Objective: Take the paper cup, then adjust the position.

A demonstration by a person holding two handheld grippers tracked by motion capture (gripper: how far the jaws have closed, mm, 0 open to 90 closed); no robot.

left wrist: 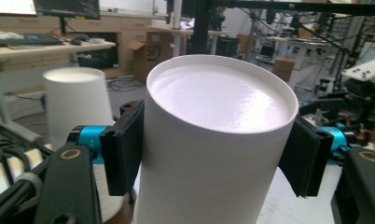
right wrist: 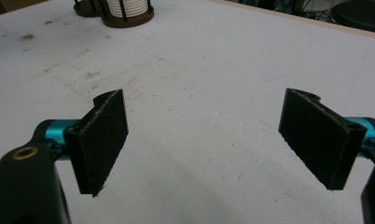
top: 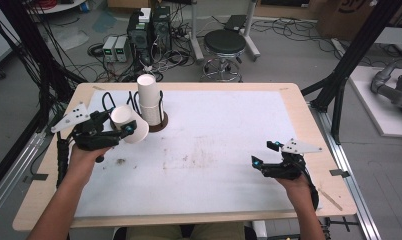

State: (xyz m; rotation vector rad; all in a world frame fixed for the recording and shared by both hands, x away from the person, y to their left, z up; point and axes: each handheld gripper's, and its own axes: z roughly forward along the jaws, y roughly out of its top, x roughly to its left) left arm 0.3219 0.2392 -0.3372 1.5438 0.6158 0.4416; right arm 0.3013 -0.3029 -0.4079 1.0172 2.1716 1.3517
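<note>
The left gripper (top: 120, 131) holds 1 white paper cup (top: 129, 124) by its side wall, both pads pressed against it. In the left gripper view the cup (left wrist: 213, 154) sits between the 2 black jaws with its closed base toward the camera. In the high view the cup lies tilted above the left part of the table, just beside the wire cup holder (top: 150, 111), which carries a stack of inverted cups (top: 148, 97).

The right gripper (top: 265, 153) rests low over the right part of the table with its jaws spread wide and nothing between them; the right gripper view shows bare surface between the pads (right wrist: 104, 140).

Progress, as a judgement: 1 cup is already in the grip and clear of the stack. Whether it goes back onto the stack or down onto the table cannot be told. That placement and the release remain.

The table (top: 309, 200) has a light wooden edge and a white mat (top: 229, 130) with brownish stains near its middle. Beyond the far edge, the grey floor carries a round black stool (top: 224, 42), computer cases (top: 149, 30), and loose cables. Black frame posts stand at both sides.
</note>
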